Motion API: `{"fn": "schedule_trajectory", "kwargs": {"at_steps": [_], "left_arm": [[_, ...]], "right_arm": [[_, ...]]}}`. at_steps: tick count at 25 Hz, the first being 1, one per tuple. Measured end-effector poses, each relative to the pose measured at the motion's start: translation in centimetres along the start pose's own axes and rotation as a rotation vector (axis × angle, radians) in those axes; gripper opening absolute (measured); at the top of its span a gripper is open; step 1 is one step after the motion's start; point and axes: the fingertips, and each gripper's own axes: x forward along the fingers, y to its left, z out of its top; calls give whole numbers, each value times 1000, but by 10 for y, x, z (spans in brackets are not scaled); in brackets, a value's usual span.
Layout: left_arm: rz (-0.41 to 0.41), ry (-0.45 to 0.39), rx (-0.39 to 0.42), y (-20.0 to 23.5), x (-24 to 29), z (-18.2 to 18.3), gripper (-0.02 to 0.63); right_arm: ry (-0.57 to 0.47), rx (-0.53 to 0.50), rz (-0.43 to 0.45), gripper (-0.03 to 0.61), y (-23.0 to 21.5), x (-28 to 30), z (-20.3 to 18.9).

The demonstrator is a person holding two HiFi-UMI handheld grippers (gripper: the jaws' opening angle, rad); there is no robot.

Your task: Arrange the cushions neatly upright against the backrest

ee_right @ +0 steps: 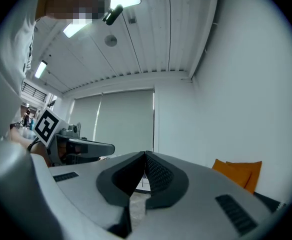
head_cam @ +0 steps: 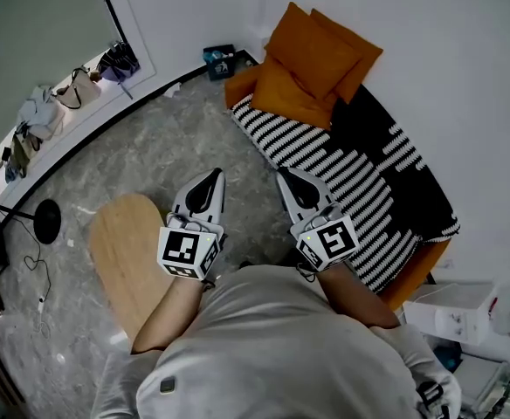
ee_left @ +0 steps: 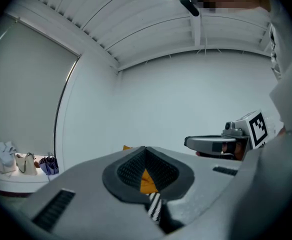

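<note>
Two orange cushions [head_cam: 316, 64] lean against the white wall at the far end of a sofa covered with a black-and-white striped throw [head_cam: 360, 182]. In the right gripper view the orange cushions [ee_right: 238, 173] show at the right. Both grippers are held level over the floor in front of the person, well short of the cushions. The left gripper [head_cam: 210, 180] is shut and holds nothing; its tips [ee_left: 145, 148] meet. The right gripper [head_cam: 292, 178] is also shut and empty, with its tips [ee_right: 145, 153] together near the sofa's front edge.
A round wooden table [head_cam: 128, 251] stands at the lower left, beside the left gripper. A dark floor-lamp base [head_cam: 45, 221] and cable lie at the far left. Bags [head_cam: 80, 85] sit on a ledge by the window. White boxes [head_cam: 456, 308] stand at the lower right.
</note>
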Motion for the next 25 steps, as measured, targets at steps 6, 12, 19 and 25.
{"fn": "schedule_trajectory", "kwargs": {"at_steps": [6, 12, 19, 25], "left_arm": [[8, 3, -16, 9, 7, -3, 9], [15, 16, -20, 19, 29, -10, 9], [24, 40, -3, 36, 89, -19, 9], [14, 69, 3, 55, 176, -26, 9]], "right_arm": [[7, 3, 24, 26, -3, 13, -2], [11, 17, 40, 26, -22, 30, -10], [19, 56, 48, 26, -75, 66, -30], [38, 101, 43, 26, -155, 111, -52]]}}
